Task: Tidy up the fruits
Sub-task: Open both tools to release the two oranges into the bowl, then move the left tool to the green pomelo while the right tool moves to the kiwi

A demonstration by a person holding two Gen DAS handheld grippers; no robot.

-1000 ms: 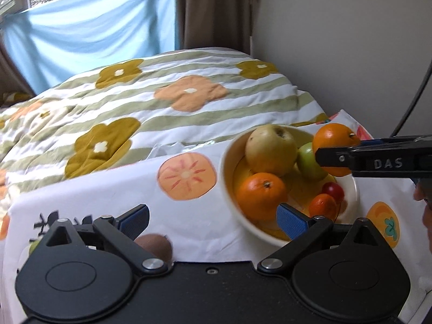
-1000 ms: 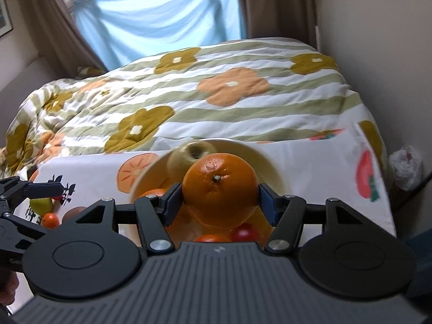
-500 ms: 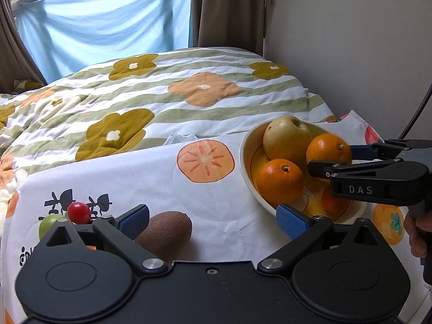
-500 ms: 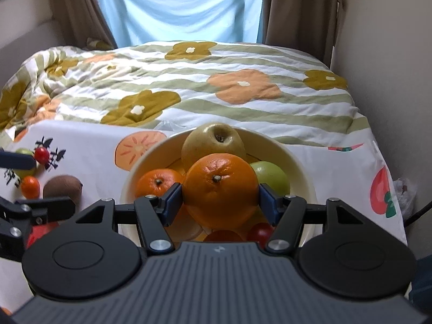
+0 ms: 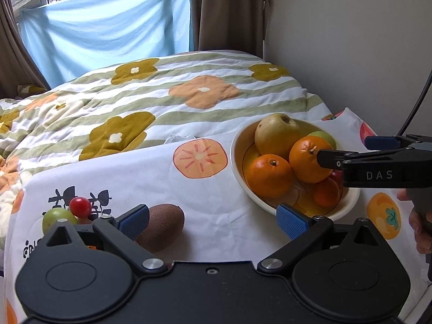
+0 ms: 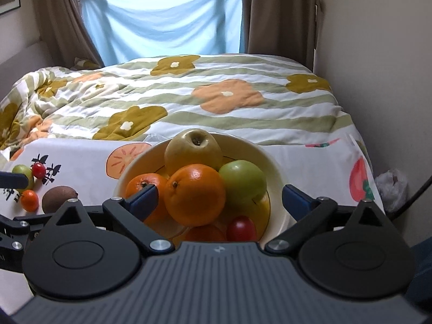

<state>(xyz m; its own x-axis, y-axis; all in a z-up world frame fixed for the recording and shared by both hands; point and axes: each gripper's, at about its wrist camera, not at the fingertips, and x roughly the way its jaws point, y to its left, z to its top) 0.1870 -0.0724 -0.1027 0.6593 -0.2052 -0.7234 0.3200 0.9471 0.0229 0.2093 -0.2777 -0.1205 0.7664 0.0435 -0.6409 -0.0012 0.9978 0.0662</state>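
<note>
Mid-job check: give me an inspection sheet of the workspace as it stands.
Surface: fruit-print cloth, lying flat.
Job's things: bowl holds pear, two oranges, green apple, red tomato. On the cloth: kiwi, small green fruit, cherry tomato, small orange.
Clutter: plastic bag by the wall.
Grippers: right gripper open, jaws just opened, astride the front orange without pressing it; left gripper open, empty.
Cables: black cable along the wall.
Surroundings: floral quilt, blue sheet, curtains.
</note>
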